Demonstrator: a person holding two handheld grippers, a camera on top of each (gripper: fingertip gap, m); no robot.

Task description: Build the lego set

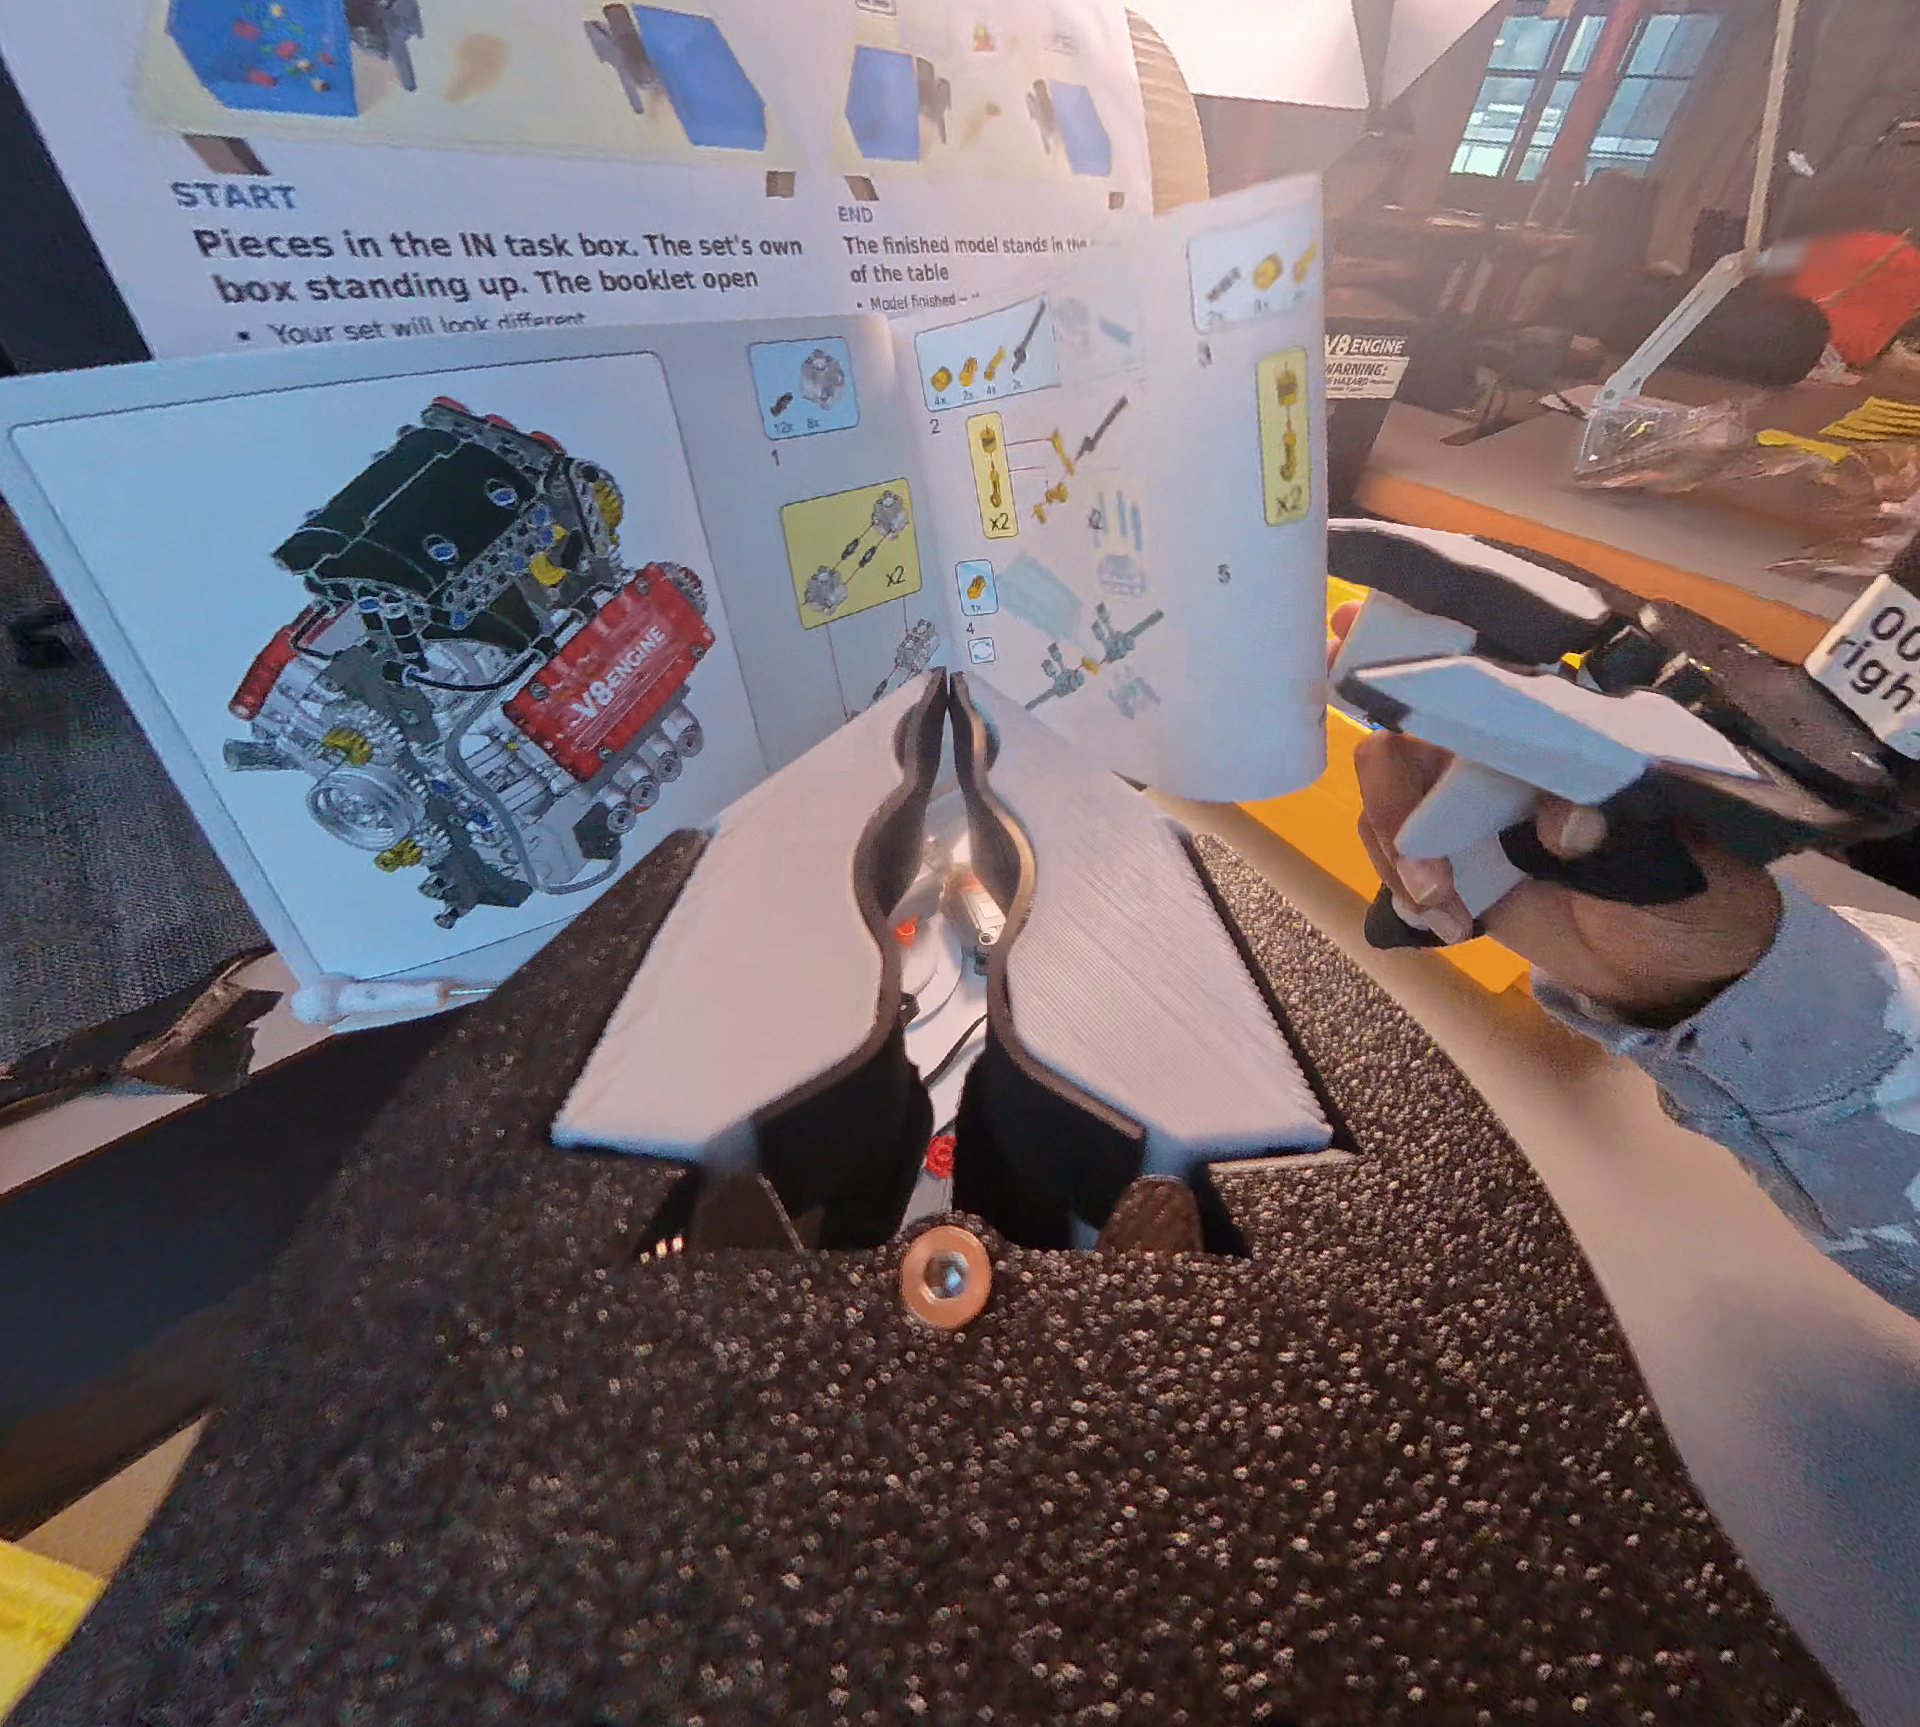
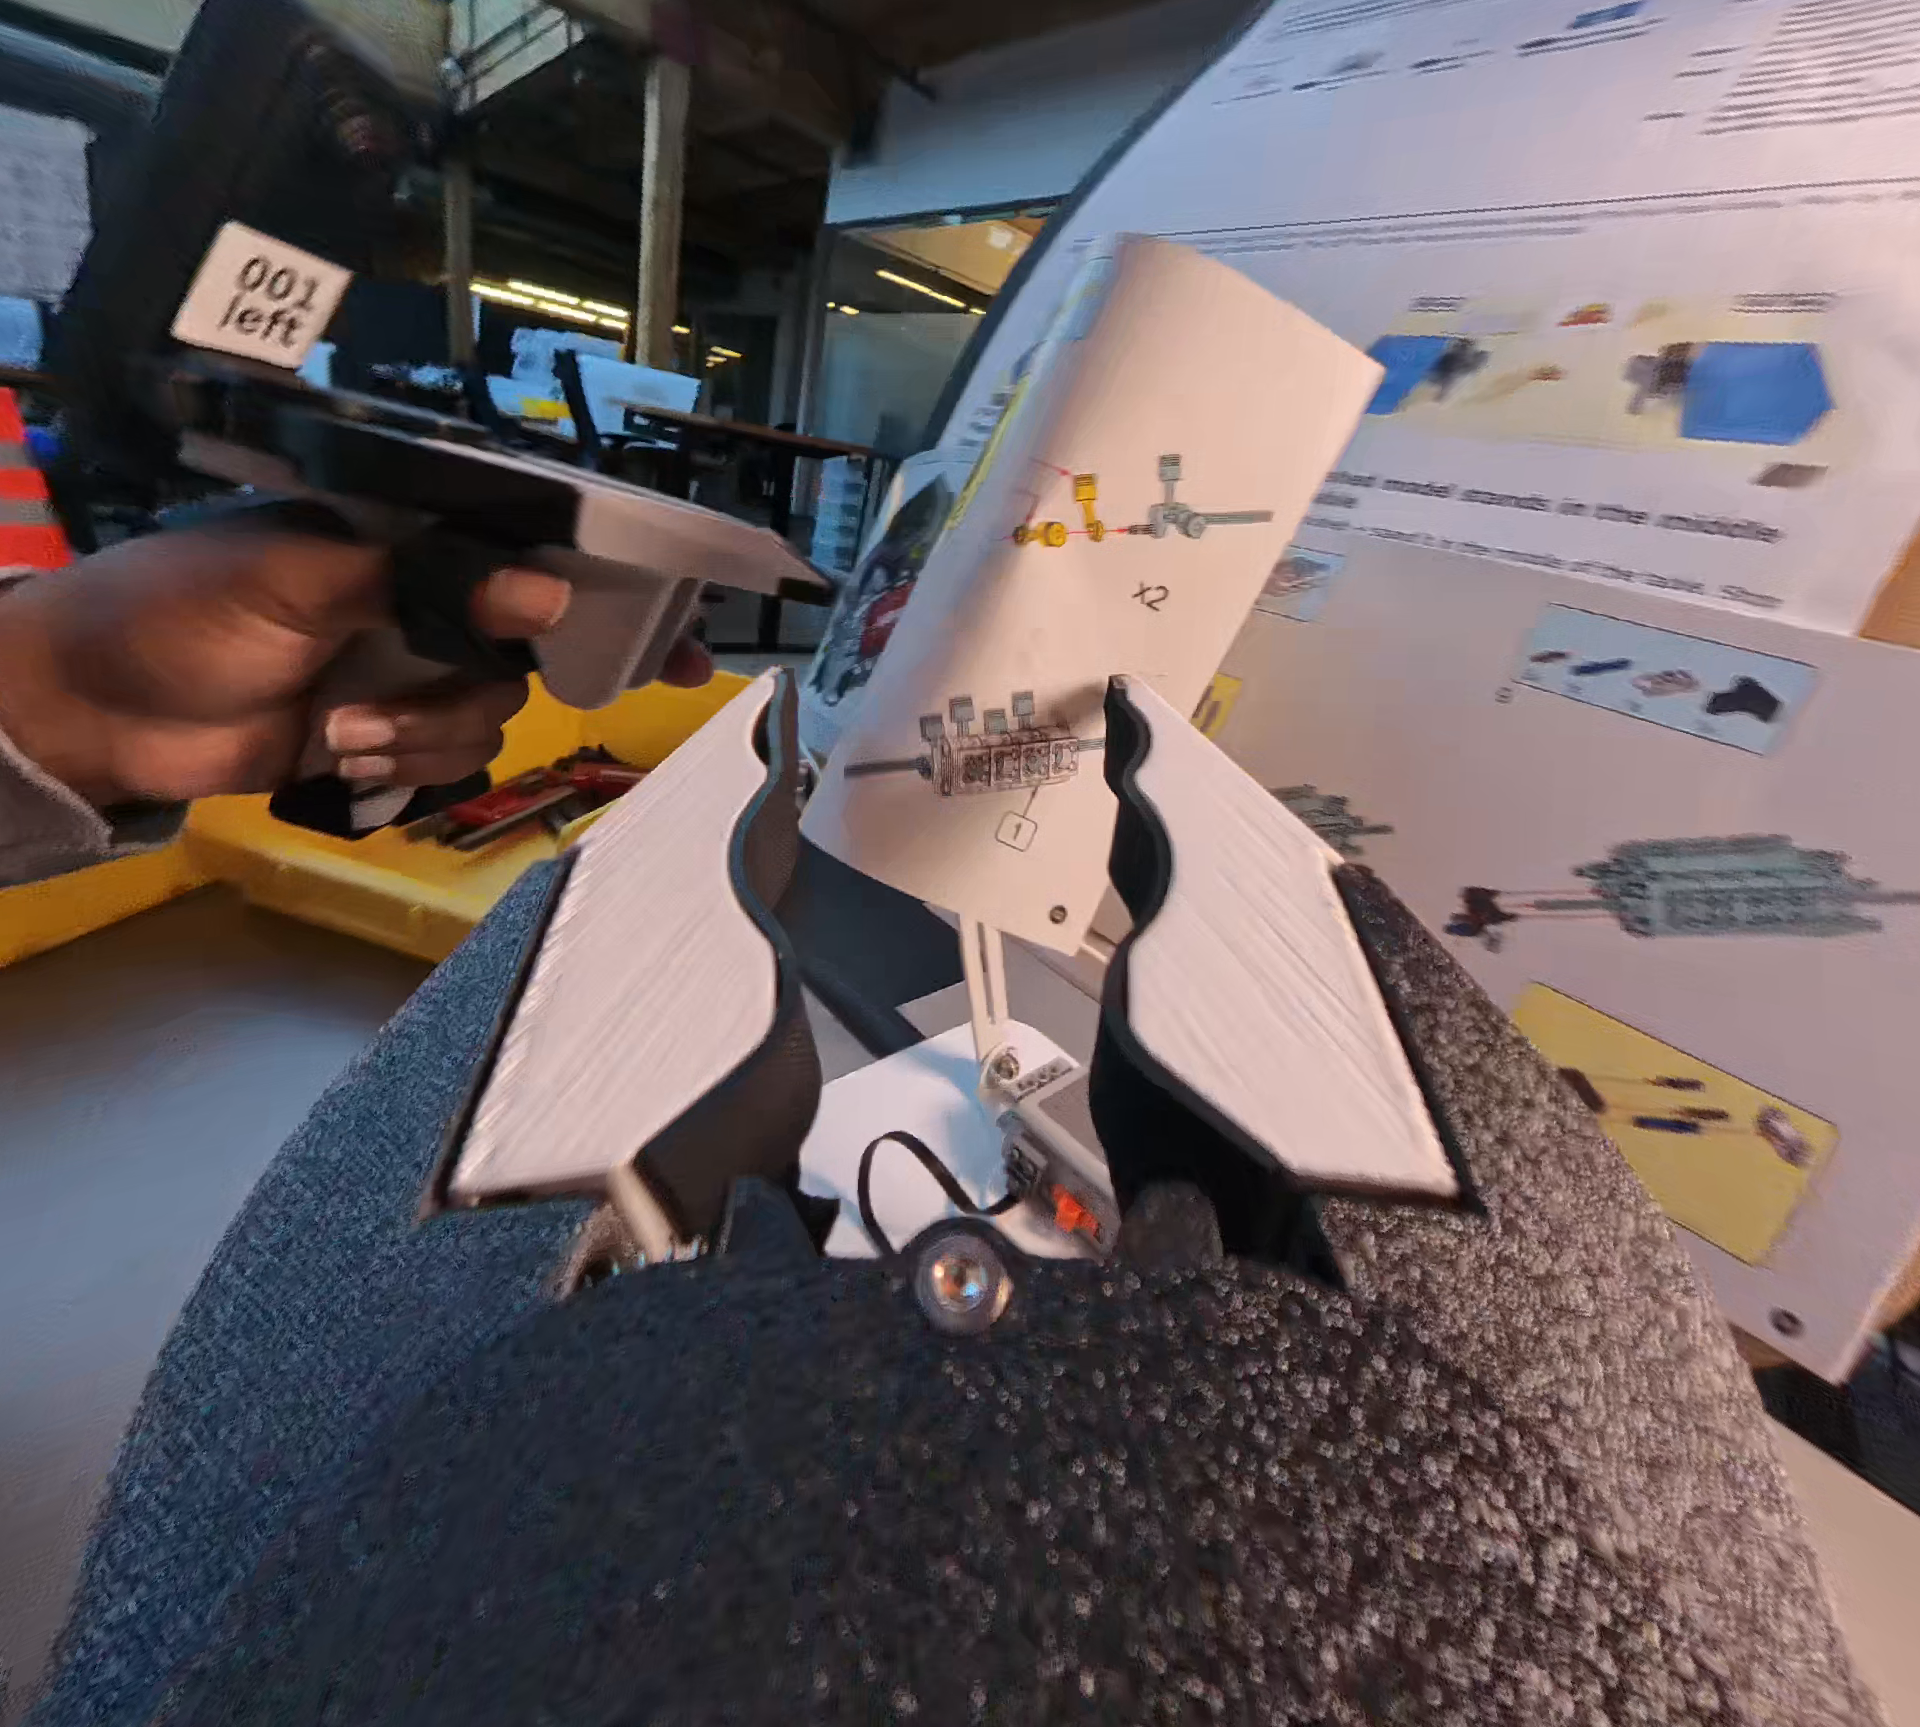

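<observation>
A: The left hand-held gripper (image 1: 948, 690) is clenched, its tips at the lower edge of the open booklet (image 1: 582, 597) propped on the bench (image 2: 208, 1054).

B: And the right hand-held gripper (image 2: 951, 711) is released, the loose page (image 2: 1101, 597) between its fingers. Closing gently on that page would seem wise; it stands curled.

left wrist view: looks along its fingers from low, close up at the open booklet (image 1: 665, 617) | right wrist view: faces the same booklet (image 2: 1091, 597) from the other side, angled upward, close | shared: booklet, instruction sheet (image 1: 582, 46), yellow tray (image 2: 343, 856), each other's gripper
</observation>
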